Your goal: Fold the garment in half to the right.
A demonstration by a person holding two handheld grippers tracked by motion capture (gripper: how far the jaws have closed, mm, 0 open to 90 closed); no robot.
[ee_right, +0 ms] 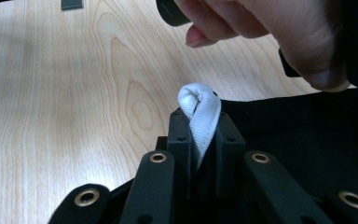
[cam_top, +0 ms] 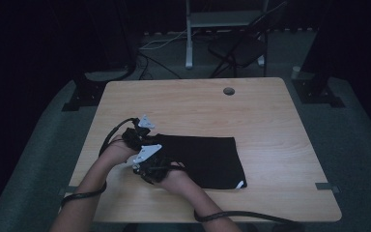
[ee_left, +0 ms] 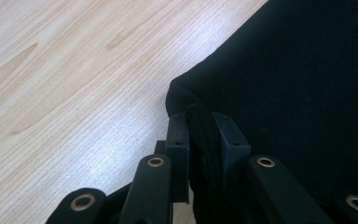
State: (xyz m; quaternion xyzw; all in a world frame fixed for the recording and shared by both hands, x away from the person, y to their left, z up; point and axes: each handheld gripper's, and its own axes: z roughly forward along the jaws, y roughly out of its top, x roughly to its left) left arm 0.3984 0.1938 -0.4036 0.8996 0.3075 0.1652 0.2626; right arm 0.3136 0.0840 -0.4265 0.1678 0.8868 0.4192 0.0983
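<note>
A black cloth (cam_top: 205, 157) lies flat on the wooden table (cam_top: 188, 104), with a small white tab (cam_top: 240, 184) at its near right corner. Both grippers sit at the cloth's left edge. My left gripper (cam_top: 147, 131) is at the far left corner; in the left gripper view it (ee_left: 200, 126) is shut on a fold of the black cloth (ee_left: 298, 84). My right gripper (cam_top: 150, 164) is at the near left corner. In the right gripper view it (ee_right: 199, 128) is shut on a white fabric piece (ee_right: 198, 100) at the black cloth's (ee_right: 303, 140) edge. The other hand (ee_right: 265, 28) is just beyond it.
A round cable hole (cam_top: 229, 91) sits near the table's far edge. A grey tape strip (cam_top: 327, 186) marks the near right edge. Behind the table stand a folding chair (cam_top: 239, 46) and a white post (cam_top: 189, 38). Bare wood lies right of and beyond the cloth.
</note>
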